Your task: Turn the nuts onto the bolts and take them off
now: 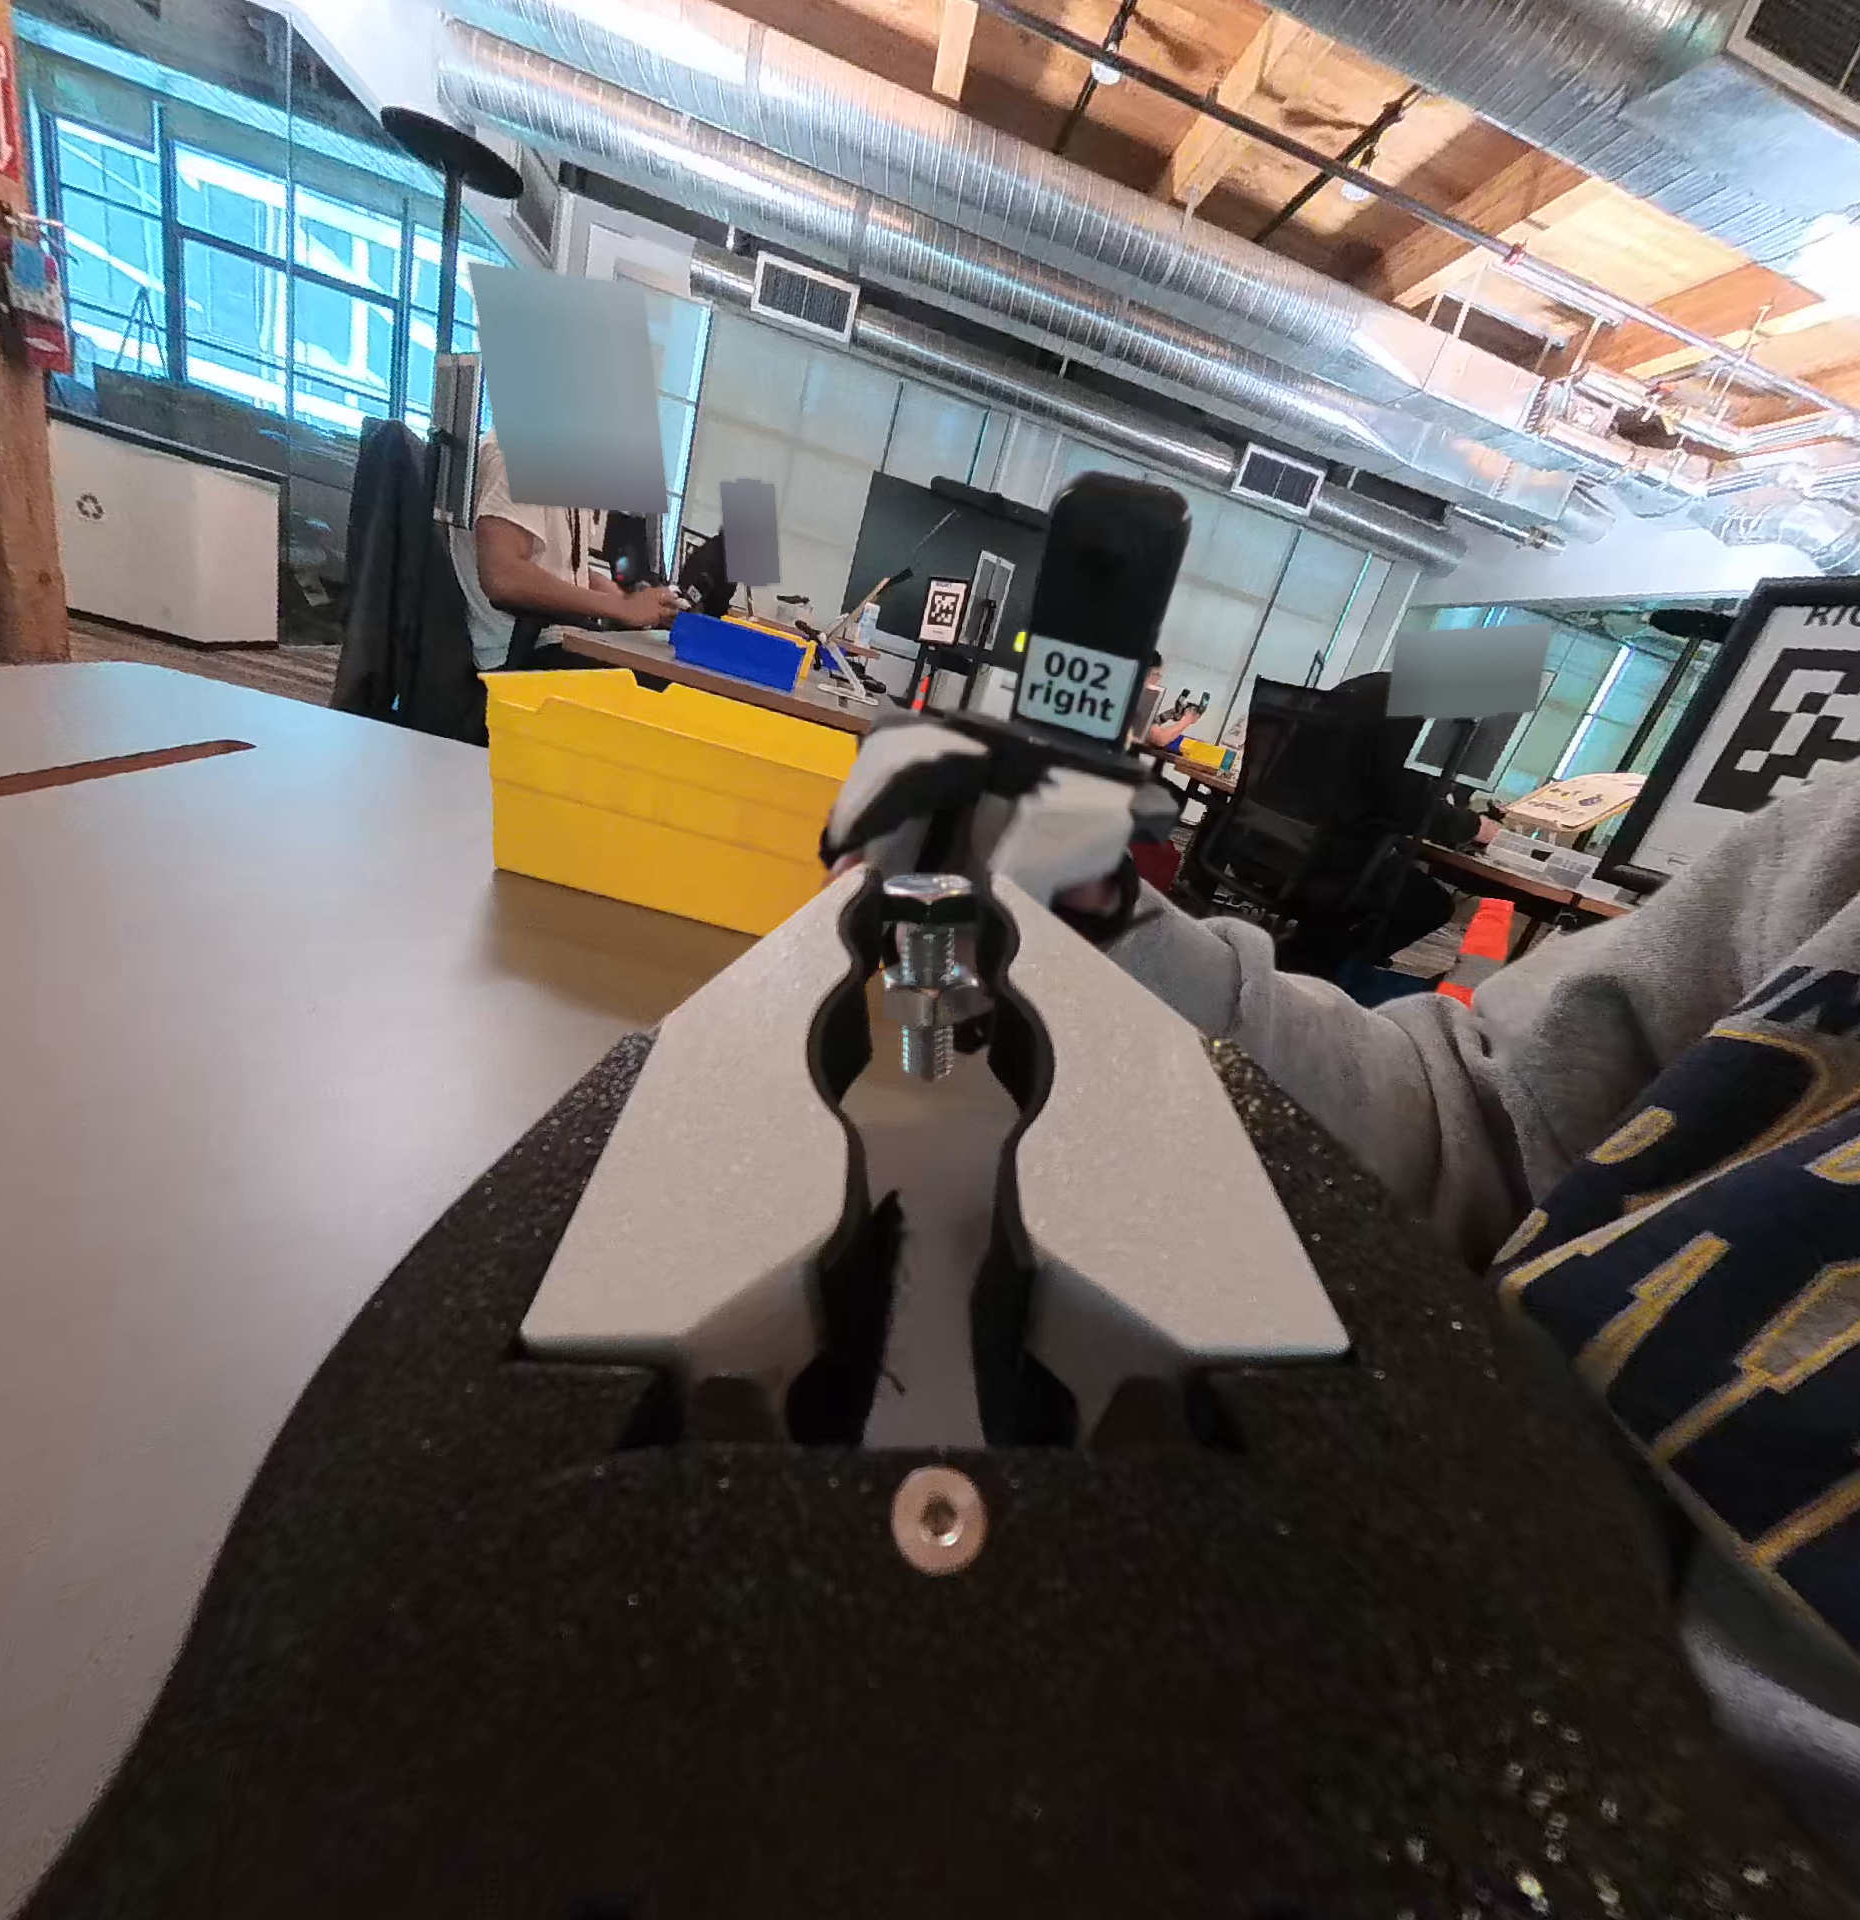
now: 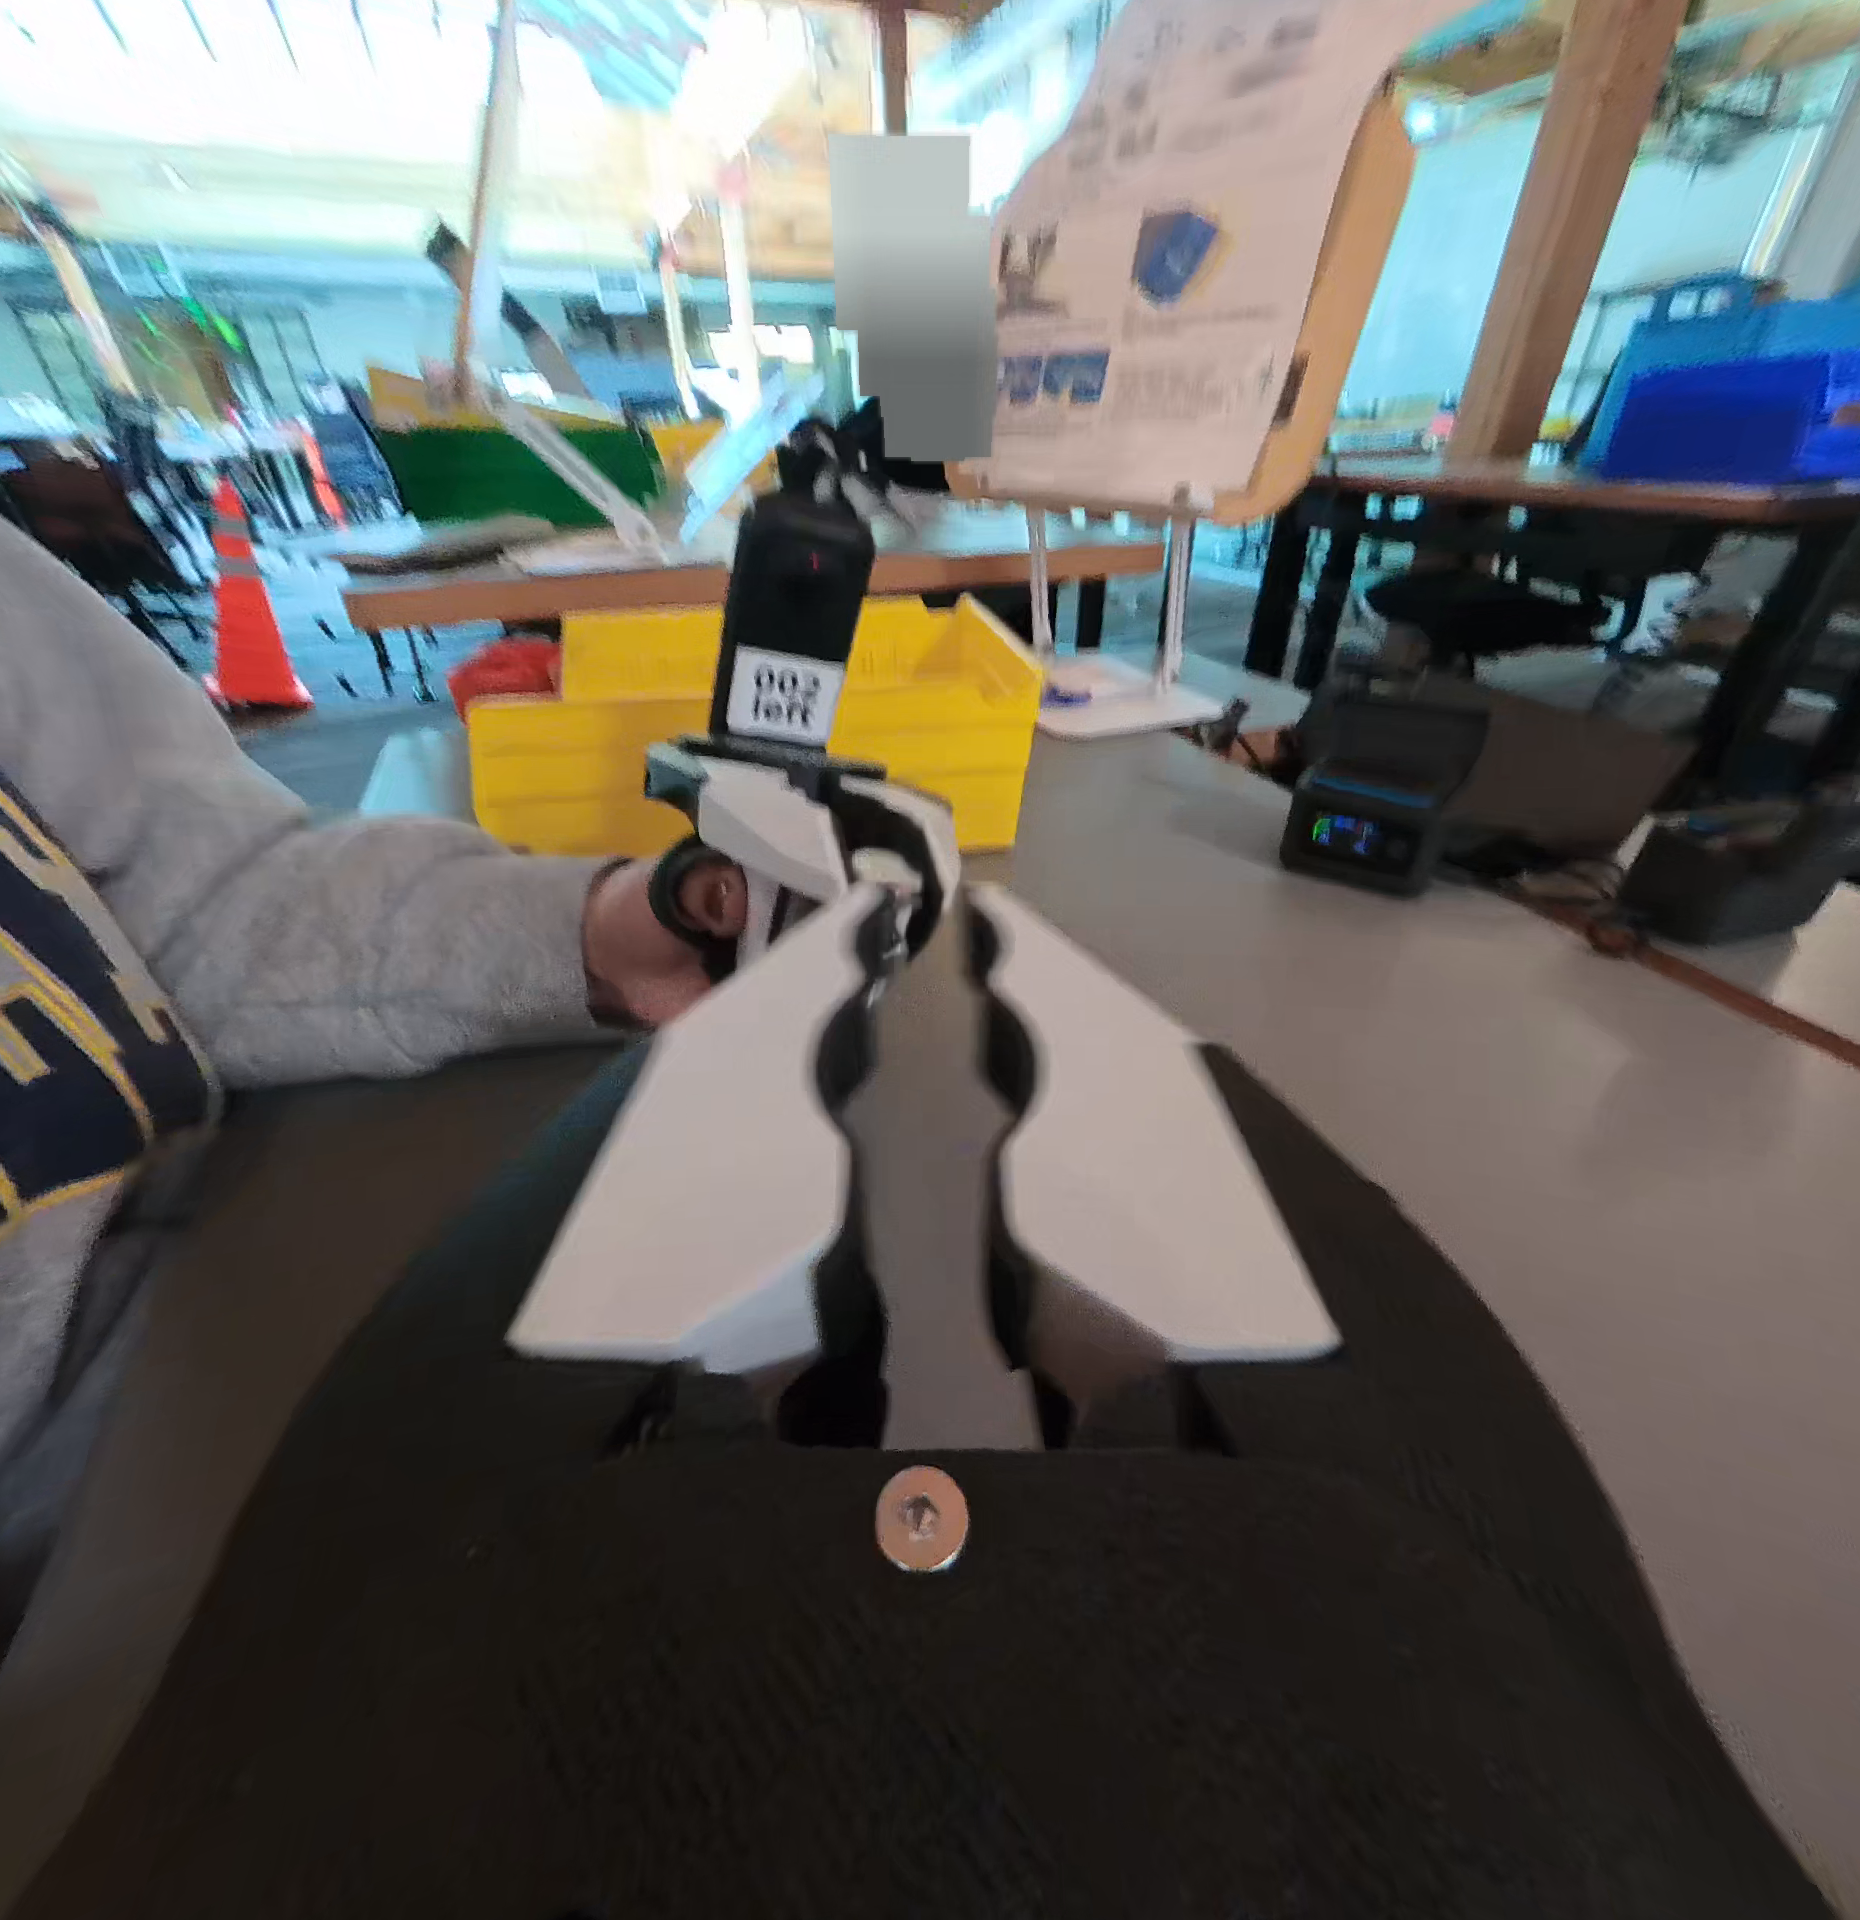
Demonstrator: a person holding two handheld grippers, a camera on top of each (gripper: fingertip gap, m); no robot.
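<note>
1. Left wrist view: the left gripper (image 1: 926,914) is closing its grey fingers (image 1: 739,1122) on a silver bolt (image 1: 924,977), pinching the hex head between the tips, with the threaded shank hanging downward in the gap.
2. A hex nut (image 1: 931,1000) is sitting partway along the bolt's thread, below the head, with bare thread showing under it.
3. The right gripper (image 1: 967,821) is facing this one from just beyond the bolt, its tips very near the bolt head; whether they are touching it cannot be told.
4. A grey sleeve (image 1: 1425,1039) is reaching in from the right, and a yellow bin (image 1: 656,810) is resting on the grey table (image 1: 230,987) at the far left.
5. Right wrist view: this picture is blurring with motion. The right gripper (image 2: 921,909) is holding its white fingers (image 2: 1102,1122) narrowly apart, with a clear gap between them and nothing gripped.
6. The left gripper (image 2: 884,883) is meeting it just beyond the tips, carrying the bolt (image 2: 884,930), which is showing only as a small metallic smear beside the left finger.
7. A hand (image 2: 645,935) is wrapping the left gripper's handle at the left, a yellow bin (image 2: 593,758) is standing behind it, and an orange cone (image 2: 245,613) is standing far left.
</note>
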